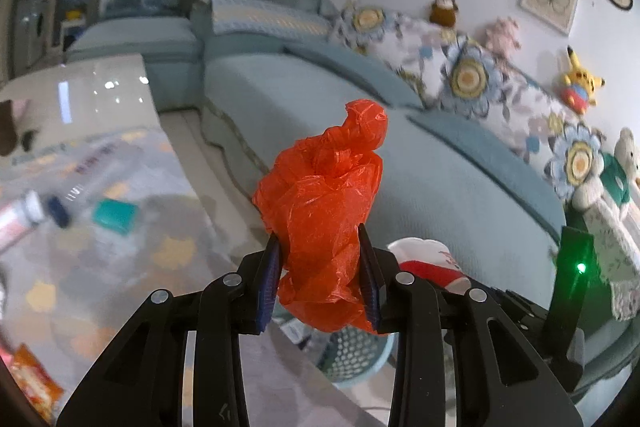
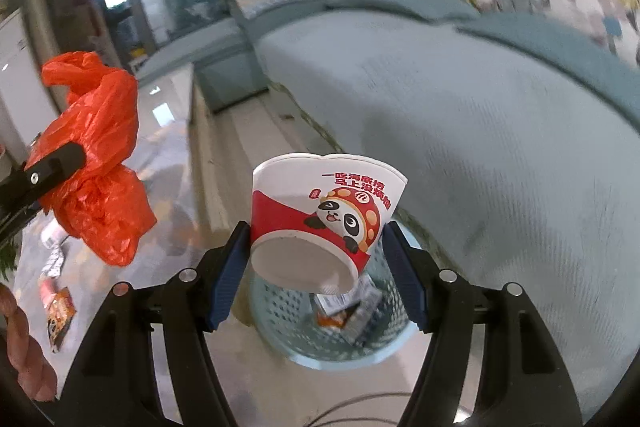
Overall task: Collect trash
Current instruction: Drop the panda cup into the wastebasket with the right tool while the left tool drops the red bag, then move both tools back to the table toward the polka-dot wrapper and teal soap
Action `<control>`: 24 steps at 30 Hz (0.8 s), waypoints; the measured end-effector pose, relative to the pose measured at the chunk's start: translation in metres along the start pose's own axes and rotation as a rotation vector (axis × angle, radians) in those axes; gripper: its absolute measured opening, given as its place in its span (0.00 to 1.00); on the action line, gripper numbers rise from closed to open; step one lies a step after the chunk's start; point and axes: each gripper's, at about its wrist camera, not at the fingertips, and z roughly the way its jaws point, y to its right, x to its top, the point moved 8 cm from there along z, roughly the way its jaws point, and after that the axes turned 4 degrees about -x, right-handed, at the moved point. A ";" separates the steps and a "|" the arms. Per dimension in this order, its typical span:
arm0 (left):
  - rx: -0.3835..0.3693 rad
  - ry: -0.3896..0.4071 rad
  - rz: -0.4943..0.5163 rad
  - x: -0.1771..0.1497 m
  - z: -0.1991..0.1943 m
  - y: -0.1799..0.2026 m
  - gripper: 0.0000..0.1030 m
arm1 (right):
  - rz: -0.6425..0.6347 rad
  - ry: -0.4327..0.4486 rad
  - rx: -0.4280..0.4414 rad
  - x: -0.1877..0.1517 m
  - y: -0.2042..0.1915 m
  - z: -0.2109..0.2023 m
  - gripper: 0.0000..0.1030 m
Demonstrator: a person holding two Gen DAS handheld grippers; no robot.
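Note:
My left gripper [image 1: 322, 267] is shut on a crumpled orange plastic bag [image 1: 326, 195] and holds it in the air; the bag also shows at the left of the right wrist view [image 2: 96, 155]. My right gripper [image 2: 316, 263] is shut on a squashed red and white paper cup with a panda print [image 2: 320, 215], held directly above a light blue perforated waste basket [image 2: 384, 347] that holds several wrappers. In the left wrist view the cup [image 1: 428, 263] and the basket [image 1: 356, 351] sit just right of and below the bag.
A teal sofa [image 1: 360, 115] with floral cushions and plush toys runs along the right. A glossy low table [image 1: 80, 95] stands at the left. On the patterned rug lie a teal box [image 1: 115, 215], a bottle [image 1: 20, 219] and an orange snack wrapper [image 1: 34, 383].

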 end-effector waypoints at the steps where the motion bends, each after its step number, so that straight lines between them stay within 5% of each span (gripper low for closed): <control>1: -0.005 -0.029 -0.002 -0.006 0.011 0.000 0.32 | 0.012 -0.018 -0.001 -0.003 0.004 0.006 0.62; 5: -0.016 -0.108 -0.014 -0.021 0.040 -0.004 0.33 | 0.064 -0.115 0.004 -0.018 0.023 0.037 0.62; 8: -0.022 -0.145 -0.034 -0.030 0.050 -0.011 0.48 | 0.089 -0.159 0.011 -0.026 0.027 0.050 0.63; 15: -0.008 -0.146 -0.033 -0.031 0.050 -0.021 0.61 | 0.137 -0.214 0.056 -0.037 0.027 0.069 0.65; 24: 0.003 -0.112 -0.053 -0.028 0.031 -0.033 0.62 | 0.076 -0.183 0.065 -0.031 0.005 0.059 0.65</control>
